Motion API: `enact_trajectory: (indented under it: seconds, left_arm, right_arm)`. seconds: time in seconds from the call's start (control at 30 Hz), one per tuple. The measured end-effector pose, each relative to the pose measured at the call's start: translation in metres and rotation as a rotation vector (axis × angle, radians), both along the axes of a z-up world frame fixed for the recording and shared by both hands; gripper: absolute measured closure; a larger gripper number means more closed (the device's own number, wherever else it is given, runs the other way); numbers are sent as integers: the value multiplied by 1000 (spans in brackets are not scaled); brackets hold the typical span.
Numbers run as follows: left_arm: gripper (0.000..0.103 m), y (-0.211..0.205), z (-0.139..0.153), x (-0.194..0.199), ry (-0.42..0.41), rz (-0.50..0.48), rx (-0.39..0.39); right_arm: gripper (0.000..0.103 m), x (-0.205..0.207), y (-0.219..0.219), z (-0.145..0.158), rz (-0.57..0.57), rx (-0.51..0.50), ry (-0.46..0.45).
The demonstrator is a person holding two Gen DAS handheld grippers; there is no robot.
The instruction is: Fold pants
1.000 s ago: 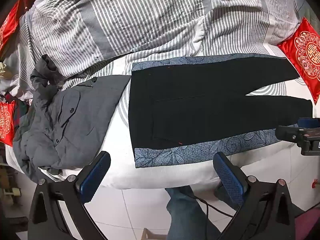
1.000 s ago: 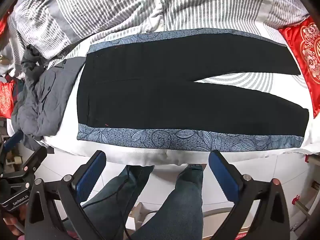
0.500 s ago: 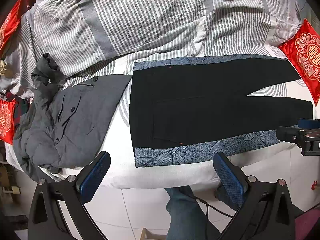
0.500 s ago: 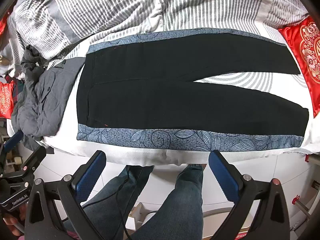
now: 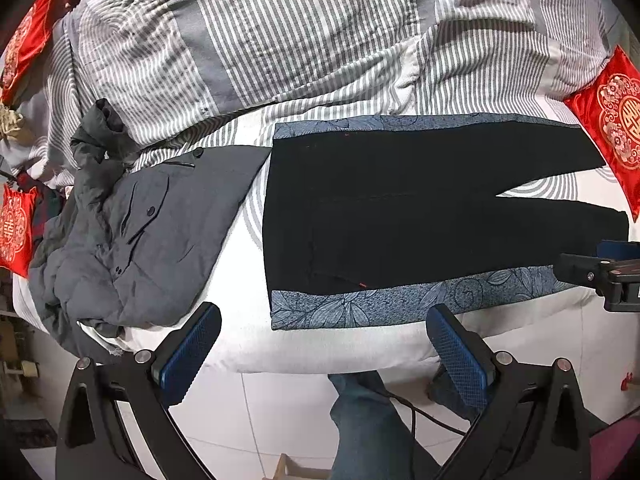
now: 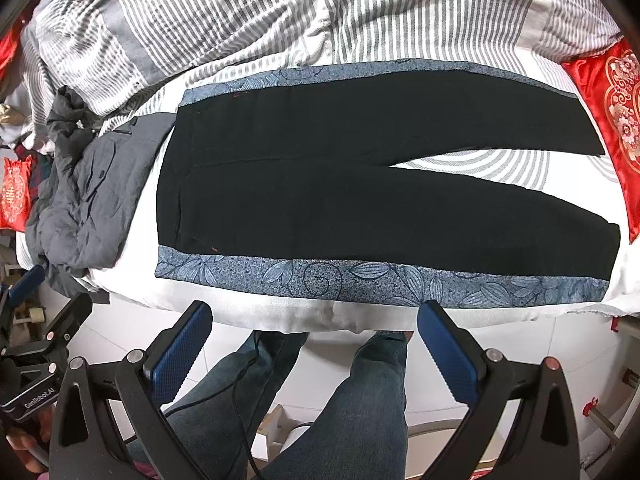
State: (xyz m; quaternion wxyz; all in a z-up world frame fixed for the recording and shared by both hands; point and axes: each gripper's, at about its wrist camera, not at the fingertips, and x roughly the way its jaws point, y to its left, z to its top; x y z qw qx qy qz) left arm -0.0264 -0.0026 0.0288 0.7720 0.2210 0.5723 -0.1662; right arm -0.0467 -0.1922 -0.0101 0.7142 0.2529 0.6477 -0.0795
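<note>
Black pants [image 5: 400, 216] with blue floral side stripes lie flat on the bed, waist to the left, two legs spread to the right. They fill the middle of the right wrist view [image 6: 360, 192]. My left gripper [image 5: 320, 344] is open and empty, held off the bed's near edge by the waist end. My right gripper [image 6: 314, 340] is open and empty, off the near edge by the middle of the lower leg. The right gripper also shows at the right edge of the left wrist view [image 5: 600, 268].
A crumpled grey garment [image 5: 132, 240] lies left of the pants. A grey striped duvet [image 5: 300, 28] is bunched behind them. Red cushions [image 5: 612, 120] sit at the right and left ends. The person's jeans legs [image 6: 352, 400] stand on the white tiled floor below.
Both views have shifted very slightly; the pants and both open grippers stay about where they were.
</note>
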Motion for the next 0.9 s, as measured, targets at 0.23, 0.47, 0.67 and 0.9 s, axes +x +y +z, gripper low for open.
enact_trajectory:
  seconds: [0.23, 0.47, 0.67, 0.9]
  left_arm:
    - [0, -8, 3, -7, -14, 18, 5]
    - [0, -13, 5, -16, -20, 71, -20]
    - [0, -5, 2, -22, -11, 210, -70]
    - [0, 24, -38, -24, 109, 378, -122]
  right_arm:
    - [1, -4, -8, 1, -1, 8, 0]
    - [1, -6, -24, 0, 22, 3, 27]
    - [0, -18, -37, -7, 68, 49, 53]
    - [0, -44, -30, -55, -6, 361, 34]
